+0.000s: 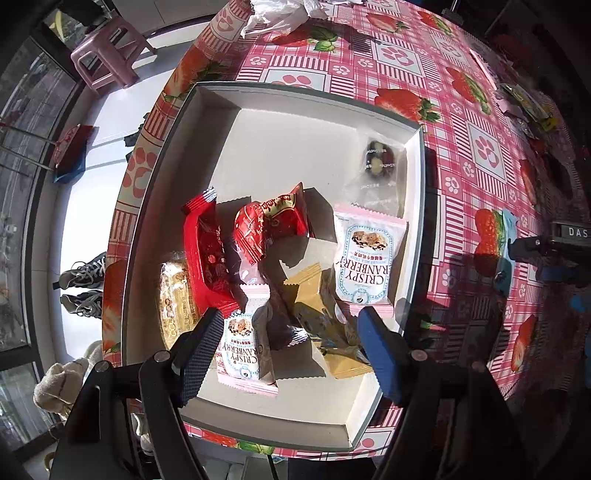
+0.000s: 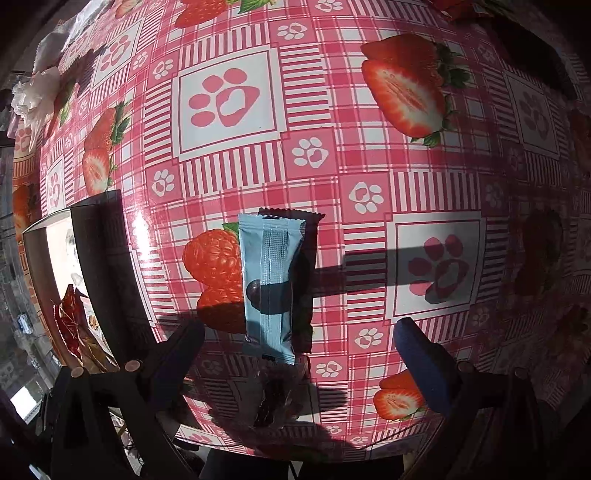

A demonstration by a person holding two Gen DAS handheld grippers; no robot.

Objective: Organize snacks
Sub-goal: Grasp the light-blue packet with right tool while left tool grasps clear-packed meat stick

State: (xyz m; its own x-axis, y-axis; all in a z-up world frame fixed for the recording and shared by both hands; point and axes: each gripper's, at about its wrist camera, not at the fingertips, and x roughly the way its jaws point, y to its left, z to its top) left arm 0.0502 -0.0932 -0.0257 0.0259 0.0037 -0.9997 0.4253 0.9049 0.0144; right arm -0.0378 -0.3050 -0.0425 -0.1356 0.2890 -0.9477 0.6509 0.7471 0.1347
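Note:
A white shallow box (image 1: 415, 177) lies on the strawberry tablecloth and holds several snack packets: two pink cranberry packets (image 1: 367, 254), red packets (image 1: 207, 254), a tan packet (image 1: 314, 291) and a clear packet (image 1: 380, 162). My left gripper (image 1: 288, 347) is open and empty, low over the packets at the box's near end. My right gripper (image 2: 299, 343) is open, with a light blue snack packet (image 2: 271, 284) lying flat on the cloth between and just beyond its fingers. A clear packet with dark contents (image 2: 275, 398) lies nearer, in shadow.
The box's corner (image 2: 59, 225) shows at the left of the right wrist view. A crumpled white plastic bag (image 1: 280, 14) lies at the table's far edge. Small items (image 1: 532, 107) lie at the far right. A pink stool (image 1: 107, 59) and shoes (image 1: 85, 273) stand on the floor.

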